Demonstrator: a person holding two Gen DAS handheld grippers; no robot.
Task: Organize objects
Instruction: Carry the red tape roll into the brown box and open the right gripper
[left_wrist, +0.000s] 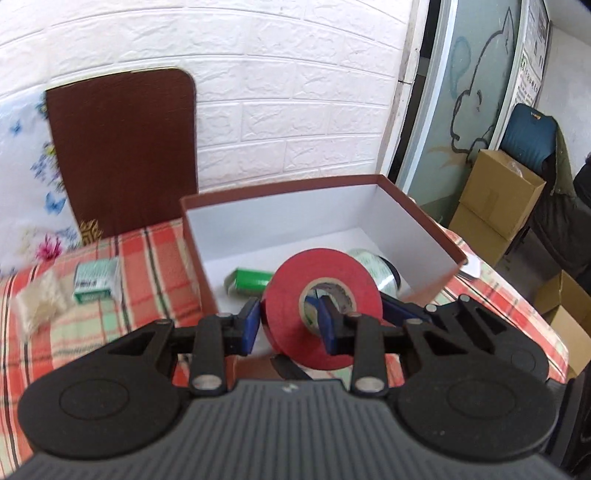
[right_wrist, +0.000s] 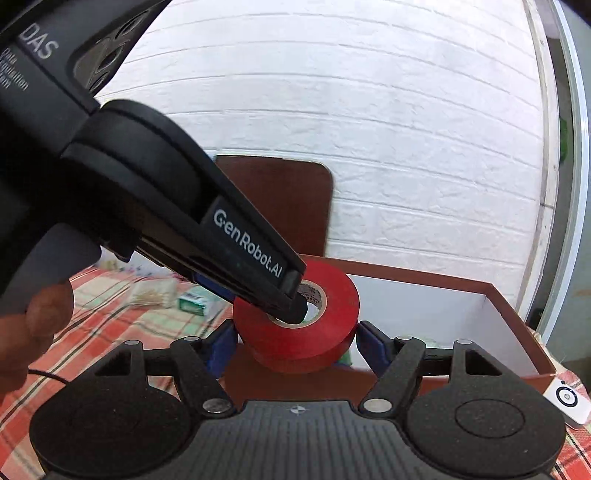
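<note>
The red tape is clamped through its wall by the left hand-held gripper, one finger in its hole. The right hand-held gripper is held apart around it. The box lies just ahead.

Red tape roll upright, over brown box edge.

I see the brown cardboard box's white floor open at the back, a green tube and clear tape roll crowding its front.
</note>
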